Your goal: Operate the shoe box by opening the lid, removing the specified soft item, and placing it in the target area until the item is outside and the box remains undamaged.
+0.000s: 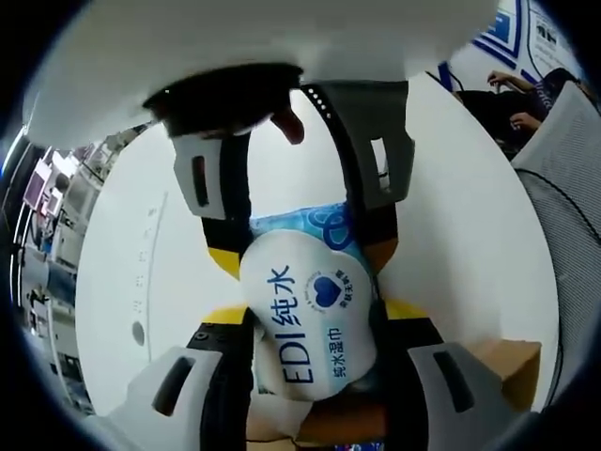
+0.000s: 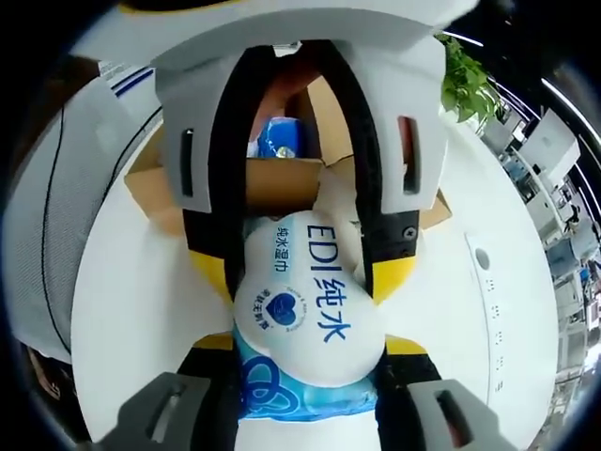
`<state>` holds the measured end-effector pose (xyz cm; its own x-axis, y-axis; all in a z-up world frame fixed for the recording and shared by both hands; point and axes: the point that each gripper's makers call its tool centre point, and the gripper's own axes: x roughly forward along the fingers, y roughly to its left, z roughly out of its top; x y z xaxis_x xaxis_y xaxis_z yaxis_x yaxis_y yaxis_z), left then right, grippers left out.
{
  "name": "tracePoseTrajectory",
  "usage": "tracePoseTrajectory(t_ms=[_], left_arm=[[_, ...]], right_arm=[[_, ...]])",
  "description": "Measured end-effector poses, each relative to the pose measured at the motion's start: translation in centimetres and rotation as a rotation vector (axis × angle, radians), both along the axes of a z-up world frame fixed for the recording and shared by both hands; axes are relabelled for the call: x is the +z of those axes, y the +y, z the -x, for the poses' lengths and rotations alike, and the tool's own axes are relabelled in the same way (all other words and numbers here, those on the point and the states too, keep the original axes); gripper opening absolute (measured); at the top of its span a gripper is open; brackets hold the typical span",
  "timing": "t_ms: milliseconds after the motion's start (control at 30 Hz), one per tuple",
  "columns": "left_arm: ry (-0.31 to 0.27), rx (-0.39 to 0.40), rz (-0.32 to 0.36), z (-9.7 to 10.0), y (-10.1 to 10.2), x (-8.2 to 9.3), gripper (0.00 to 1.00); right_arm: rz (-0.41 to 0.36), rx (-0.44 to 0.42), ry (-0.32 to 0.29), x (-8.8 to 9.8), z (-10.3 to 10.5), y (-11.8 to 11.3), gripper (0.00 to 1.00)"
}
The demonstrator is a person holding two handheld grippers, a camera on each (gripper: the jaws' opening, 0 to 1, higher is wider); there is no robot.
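The wet wipes pack [image 1: 310, 319] hangs over the white bench [image 1: 451, 235], clamped between both grippers' jaws; it looks soft and slippery, so holding its ends seems best.

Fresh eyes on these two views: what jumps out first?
The white and blue wet wipes pack printed "EDI", at the centre of both views, pinched from opposite ends by the left tongs and the right tongs. Behind it in the right gripper view sits the open cardboard shoe box on the white table, with something blue inside.
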<state>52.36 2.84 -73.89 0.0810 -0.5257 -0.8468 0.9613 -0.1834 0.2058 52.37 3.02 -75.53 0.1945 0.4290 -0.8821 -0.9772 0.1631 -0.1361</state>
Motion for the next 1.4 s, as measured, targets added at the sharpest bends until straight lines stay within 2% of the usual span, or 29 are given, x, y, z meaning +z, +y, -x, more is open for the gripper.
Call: tracePoseTrajectory(t_ms=[400,567,767,867,1033,1133,1400], left_arm=[[0.002,0.009,0.022,-0.6,-0.6,0.3,0.51],[0.015,0.011,0.035,-0.4,-0.7,1.1,0.51],[-0.003,0.009,0.051,-0.5,-0.5,1.9,0.54],[-0.001,0.027,0.083,-0.3,-0.5,3.0,0.55],[-0.014,0.053,0.109,-0.8,0.1,4.2,0.56],[0.000,0.103,0.156,-1.2,0.6,5.6,0.56],[0.020,0.208,0.235,-2.3,3.0,7.7,0.60]], right_arm=[[0.021,-0.020,-0.009,0.2,-0.1,-0.5,0.53],[0.002,-0.036,-0.010,0.8,-0.3,-0.3,0.52],[-0.024,-0.056,-0.026,1.7,-0.2,0.3,0.50],[-0.033,-0.068,-0.035,2.2,-0.3,0.4,0.51],[-0.066,-0.134,-0.039,3.5,-0.7,0.2,0.58],[-0.082,-0.162,-0.047,4.3,-0.6,0.0,0.58],[-0.194,-0.305,-0.064,6.3,-1.0,-0.1,0.61]])
